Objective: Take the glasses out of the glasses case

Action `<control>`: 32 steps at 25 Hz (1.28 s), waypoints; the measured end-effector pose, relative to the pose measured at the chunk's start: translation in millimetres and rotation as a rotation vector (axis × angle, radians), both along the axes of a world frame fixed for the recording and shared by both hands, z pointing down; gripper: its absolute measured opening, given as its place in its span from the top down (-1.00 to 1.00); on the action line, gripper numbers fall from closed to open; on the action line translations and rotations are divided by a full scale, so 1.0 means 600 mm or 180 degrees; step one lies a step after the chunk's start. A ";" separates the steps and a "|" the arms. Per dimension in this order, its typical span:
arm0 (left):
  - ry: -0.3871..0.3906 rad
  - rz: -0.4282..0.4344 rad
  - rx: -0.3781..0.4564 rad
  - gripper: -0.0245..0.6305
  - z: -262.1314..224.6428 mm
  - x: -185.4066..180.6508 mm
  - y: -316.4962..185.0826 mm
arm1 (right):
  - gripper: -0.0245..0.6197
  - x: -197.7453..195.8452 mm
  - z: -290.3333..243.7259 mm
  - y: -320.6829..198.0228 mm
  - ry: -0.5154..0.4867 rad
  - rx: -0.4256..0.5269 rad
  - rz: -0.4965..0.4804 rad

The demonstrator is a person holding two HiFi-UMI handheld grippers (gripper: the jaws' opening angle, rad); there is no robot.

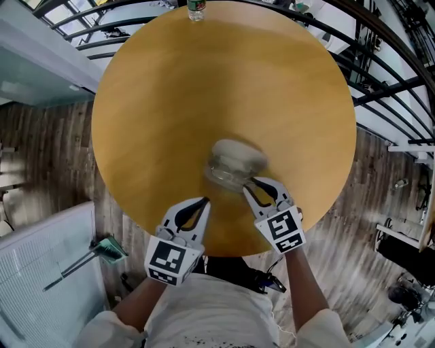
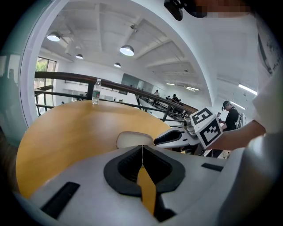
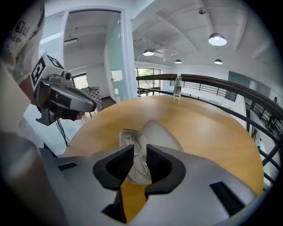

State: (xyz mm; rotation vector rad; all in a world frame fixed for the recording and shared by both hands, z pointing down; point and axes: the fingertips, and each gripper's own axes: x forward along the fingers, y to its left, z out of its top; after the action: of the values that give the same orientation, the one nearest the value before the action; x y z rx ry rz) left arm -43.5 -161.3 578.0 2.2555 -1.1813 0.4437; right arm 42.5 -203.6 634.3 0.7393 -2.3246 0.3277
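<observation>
An open pale glasses case [image 1: 234,163] lies on the round wooden table [image 1: 204,88], near its front edge and blurred in the head view. In the right gripper view the case's lid [image 3: 161,132] leans to the right, and thin wire glasses [image 3: 131,141] lie in its tray. My right gripper [image 3: 140,152] [image 1: 253,183] is over the tray. Its jaws stand a narrow gap apart with the glasses' frame between them. My left gripper [image 1: 204,202] [image 2: 142,150] is shut and empty, just left of the case [image 2: 132,139] and apart from it.
A water bottle [image 1: 196,9] [image 3: 177,86] stands at the table's far edge. Dark railings [image 1: 380,88] curve behind the table. A dustpan [image 1: 107,249] lies on the floor at the lower left. A person [image 2: 230,117] stands far off in the left gripper view.
</observation>
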 end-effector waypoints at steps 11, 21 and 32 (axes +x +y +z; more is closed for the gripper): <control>0.0002 -0.0087 -0.0141 0.85 0.040 -0.019 -0.009 | 0.65 -0.021 0.065 -0.022 0.0372 -0.0066 -0.0490; 0.0003 -0.0109 -0.0197 0.85 0.058 -0.019 -0.023 | 0.67 -0.029 0.106 -0.026 0.0611 -0.0144 -0.0841; -0.0012 -0.0144 -0.0199 0.85 0.062 -0.027 -0.033 | 0.80 -0.041 0.125 -0.018 0.0635 -0.0296 -0.1061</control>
State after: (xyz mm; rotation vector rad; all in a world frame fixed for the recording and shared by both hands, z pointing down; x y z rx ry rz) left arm -59.7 -180.8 614.9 2.1712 -1.2013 0.4611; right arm 17.8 -214.4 709.4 0.3146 -2.1782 0.2000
